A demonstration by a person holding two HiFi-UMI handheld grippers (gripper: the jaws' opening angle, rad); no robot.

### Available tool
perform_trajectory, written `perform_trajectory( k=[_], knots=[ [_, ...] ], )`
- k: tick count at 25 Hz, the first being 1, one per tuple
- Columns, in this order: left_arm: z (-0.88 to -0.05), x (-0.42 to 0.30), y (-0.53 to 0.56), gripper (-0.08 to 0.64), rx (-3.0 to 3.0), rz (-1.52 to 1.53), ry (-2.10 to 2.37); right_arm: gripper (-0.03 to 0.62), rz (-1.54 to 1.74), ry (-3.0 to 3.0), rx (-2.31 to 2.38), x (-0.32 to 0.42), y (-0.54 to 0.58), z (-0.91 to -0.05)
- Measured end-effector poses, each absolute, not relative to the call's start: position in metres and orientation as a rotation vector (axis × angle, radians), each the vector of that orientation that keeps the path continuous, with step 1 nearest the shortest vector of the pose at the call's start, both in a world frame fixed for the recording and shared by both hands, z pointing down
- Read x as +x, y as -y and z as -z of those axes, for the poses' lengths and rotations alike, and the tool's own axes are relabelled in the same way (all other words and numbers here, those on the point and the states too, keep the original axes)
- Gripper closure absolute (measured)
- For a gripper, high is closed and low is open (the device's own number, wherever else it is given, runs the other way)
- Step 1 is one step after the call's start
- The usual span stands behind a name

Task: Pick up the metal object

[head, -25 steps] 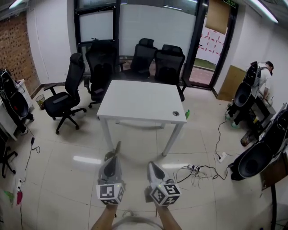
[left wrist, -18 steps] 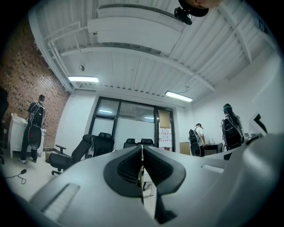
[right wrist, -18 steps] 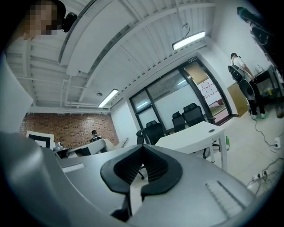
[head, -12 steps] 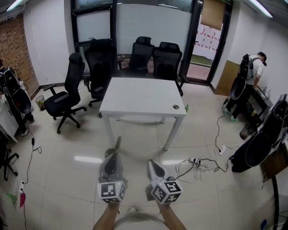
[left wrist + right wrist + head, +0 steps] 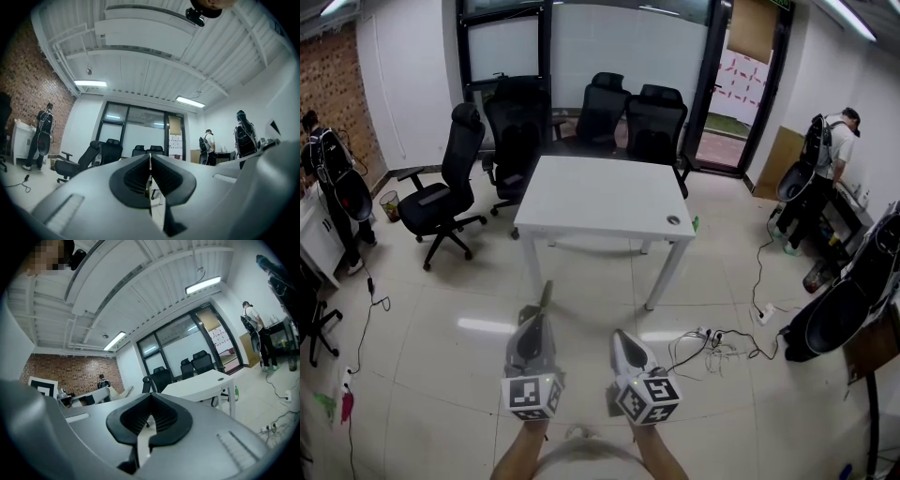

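Best candidate for the metal object is the small round grey disc (image 5: pixel 673 220) on the white tabletop (image 5: pixel 600 192), near its front-right corner. It's too small to tell if it lies loose or is set into the top. You're well apart from it, w/ floor tiles btwn you and the tabletop's near edge. Your left tool (image 5: pixel 546 292) is clenched, pads pressed together w/ nothing btwn them, tip aimed toward the tabletop. Your right tool (image 5: pixel 620 336) is just beside it, also clenched on nothing. Both are low in front of you, over the floor. Black office chairs (image 5: pixel 450 178) stand at the tabletop's far & left sides. Cables (image 5: pixel 712 345) lie on the floor to your right. One person (image 5: pixel 836 141) stands at the right wall, another (image 5: pixel 323 155) at the left.
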State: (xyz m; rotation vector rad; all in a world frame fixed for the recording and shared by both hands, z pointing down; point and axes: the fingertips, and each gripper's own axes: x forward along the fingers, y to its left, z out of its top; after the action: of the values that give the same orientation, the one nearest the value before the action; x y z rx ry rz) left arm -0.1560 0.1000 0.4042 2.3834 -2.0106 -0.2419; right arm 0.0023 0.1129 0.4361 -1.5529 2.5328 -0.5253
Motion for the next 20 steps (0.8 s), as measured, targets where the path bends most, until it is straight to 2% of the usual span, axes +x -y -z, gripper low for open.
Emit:
perform_trajectory(
  k=[20],
  knots=[
    [-0.4104,-0.1591,-0.1012,0.556,2.366,0.232,2.006,0.581,0.524,-2.527,-1.564,0.0022,-0.1127,-0.4369]
  ],
)
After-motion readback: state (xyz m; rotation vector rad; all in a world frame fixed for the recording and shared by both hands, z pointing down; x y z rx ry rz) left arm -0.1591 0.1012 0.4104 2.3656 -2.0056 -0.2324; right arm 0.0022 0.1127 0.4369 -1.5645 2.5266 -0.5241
